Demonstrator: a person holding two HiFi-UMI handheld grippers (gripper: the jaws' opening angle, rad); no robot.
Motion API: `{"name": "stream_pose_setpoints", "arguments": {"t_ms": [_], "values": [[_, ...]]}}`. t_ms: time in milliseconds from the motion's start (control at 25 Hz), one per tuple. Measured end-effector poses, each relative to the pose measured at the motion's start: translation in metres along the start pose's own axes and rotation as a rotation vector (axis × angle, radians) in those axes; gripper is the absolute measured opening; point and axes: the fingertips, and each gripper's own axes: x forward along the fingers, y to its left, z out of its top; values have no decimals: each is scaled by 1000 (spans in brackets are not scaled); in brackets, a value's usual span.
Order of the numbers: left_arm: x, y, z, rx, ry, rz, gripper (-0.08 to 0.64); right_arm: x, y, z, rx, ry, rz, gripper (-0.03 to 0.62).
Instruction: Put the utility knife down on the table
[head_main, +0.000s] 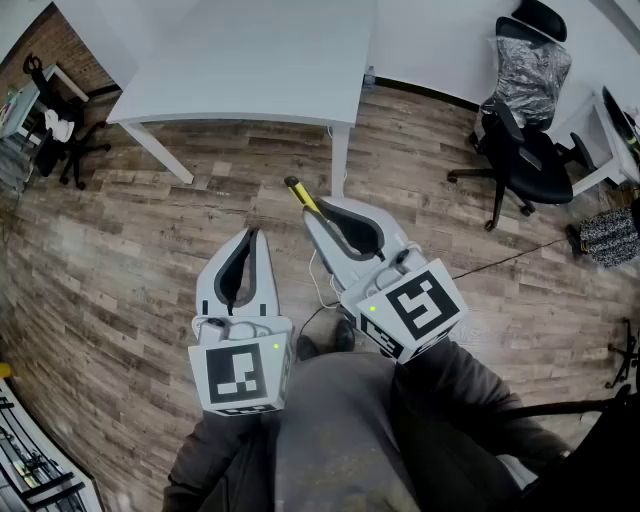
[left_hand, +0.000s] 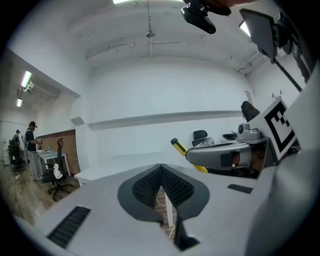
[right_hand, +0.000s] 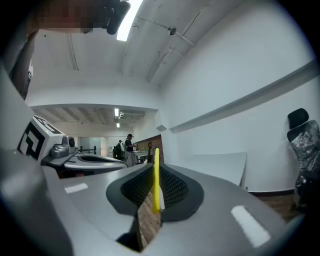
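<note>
A yellow and black utility knife (head_main: 301, 196) sticks out past the tips of my right gripper (head_main: 318, 214), which is shut on it above the wooden floor. In the right gripper view the knife (right_hand: 156, 180) stands as a thin yellow strip pinched between the dark pads. The knife's black end (left_hand: 176, 145) also shows in the left gripper view, ahead of the right gripper's jaws. My left gripper (head_main: 250, 238) is shut with nothing in it, beside the right one. The white table (head_main: 250, 60) stands ahead, beyond both grippers.
A black office chair (head_main: 520, 150) with a plastic-wrapped back stands at the right by a white desk (head_main: 600, 140). Another chair (head_main: 55, 135) stands at far left. A cable (head_main: 500, 258) runs across the floor. People stand far off at the room's end.
</note>
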Motion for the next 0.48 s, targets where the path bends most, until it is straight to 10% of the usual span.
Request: {"name": "stream_pose_setpoints", "arguments": {"t_ms": [480], "values": [[12, 2, -26, -7, 13, 48, 2, -7, -27, 0, 36, -19, 49, 43]]}}
